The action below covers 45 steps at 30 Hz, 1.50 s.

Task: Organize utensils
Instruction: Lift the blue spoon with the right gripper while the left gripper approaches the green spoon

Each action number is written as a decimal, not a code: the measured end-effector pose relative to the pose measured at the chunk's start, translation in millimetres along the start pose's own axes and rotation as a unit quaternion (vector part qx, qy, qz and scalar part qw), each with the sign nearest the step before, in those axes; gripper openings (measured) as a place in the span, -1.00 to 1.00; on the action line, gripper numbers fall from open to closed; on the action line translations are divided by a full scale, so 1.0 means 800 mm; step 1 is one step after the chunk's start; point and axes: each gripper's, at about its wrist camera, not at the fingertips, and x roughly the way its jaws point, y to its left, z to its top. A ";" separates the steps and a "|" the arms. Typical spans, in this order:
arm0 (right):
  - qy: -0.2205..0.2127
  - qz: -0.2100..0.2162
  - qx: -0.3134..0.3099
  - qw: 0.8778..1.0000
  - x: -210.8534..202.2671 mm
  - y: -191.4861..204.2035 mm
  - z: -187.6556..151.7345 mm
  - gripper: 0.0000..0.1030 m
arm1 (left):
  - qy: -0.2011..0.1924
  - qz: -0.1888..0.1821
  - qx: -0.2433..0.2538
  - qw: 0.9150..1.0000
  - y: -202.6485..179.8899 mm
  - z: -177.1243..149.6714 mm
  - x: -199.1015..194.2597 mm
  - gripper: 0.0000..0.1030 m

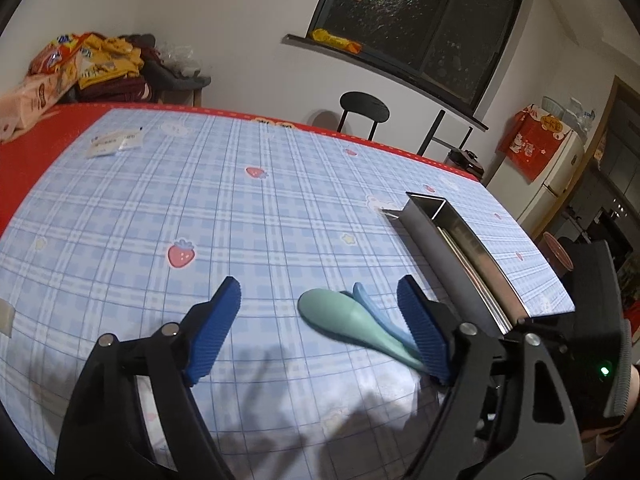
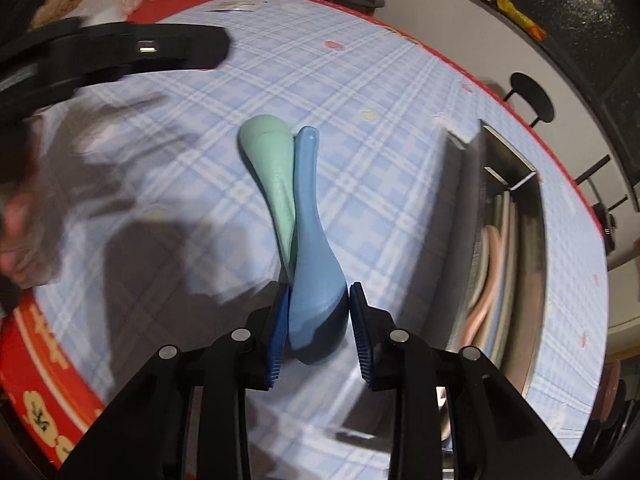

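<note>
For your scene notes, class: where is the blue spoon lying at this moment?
In the right wrist view, the blue spoon lies on the checked tablecloth, crossing the green spoon, its bowl between the right tool's pads; the metal tray stands to its right.

Two spoons lie crossed on the table (image 1: 240, 200), handles overlapping, the one spoon (image 2: 272, 168) left of the other spoon (image 2: 316, 264) in the right wrist view. The metal tray (image 2: 536, 264) sits right of both spoons, near the table's edge, with more utensils (image 2: 492, 264) inside it. Paper packets (image 1: 116, 144) lie at the far left of the table, a chair (image 1: 364, 108) stands behind it.
</note>
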 end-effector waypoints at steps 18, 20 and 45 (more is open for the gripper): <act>-0.022 0.134 0.092 0.986 -0.020 -0.011 -0.012 -0.62 | 0.016 -0.029 -0.013 0.999 0.008 -0.008 -0.010 0.40; -0.027 0.136 0.097 0.985 -0.021 -0.017 -0.016 -0.75 | 0.020 -0.031 -0.021 0.999 0.013 -0.013 -0.013 0.37; -0.103 0.080 0.106 0.986 -0.018 -0.003 -0.043 -0.91 | 0.094 -0.037 -0.111 0.989 0.024 -0.062 0.007 0.30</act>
